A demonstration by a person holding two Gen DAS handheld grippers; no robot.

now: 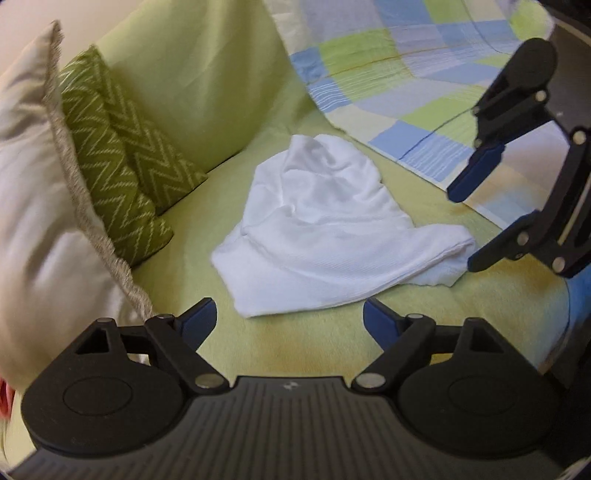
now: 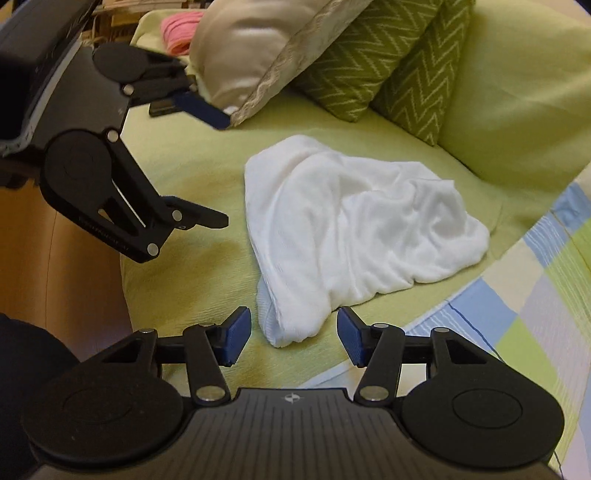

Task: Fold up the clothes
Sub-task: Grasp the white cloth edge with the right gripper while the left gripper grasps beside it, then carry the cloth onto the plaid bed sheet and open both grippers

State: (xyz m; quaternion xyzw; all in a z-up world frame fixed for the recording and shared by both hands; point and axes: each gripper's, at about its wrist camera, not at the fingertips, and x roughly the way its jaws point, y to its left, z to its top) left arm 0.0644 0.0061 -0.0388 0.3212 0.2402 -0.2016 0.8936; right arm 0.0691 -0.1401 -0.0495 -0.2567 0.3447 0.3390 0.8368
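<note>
One white garment [image 1: 317, 225] on green bed sheet [image 1: 295, 350], lumpy, roughly bunched, no neat folds showing, so folding looks unfinished. Left gripper [image 1: 290, 319] and right gripper [image 2: 293, 334] both spread wide, holding nothing, hovering just beside cloth.

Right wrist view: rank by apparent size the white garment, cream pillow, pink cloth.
1. white garment
2. cream pillow, partly cut off by the frame and farther away, so its true size is unsure
3. pink cloth, mostly hidden

White garment [image 1: 317, 225], green zigzag cushions [image 1: 122, 155], pastel checked quilt [image 1: 399, 70], beige pillow [image 1: 33, 177]
</note>
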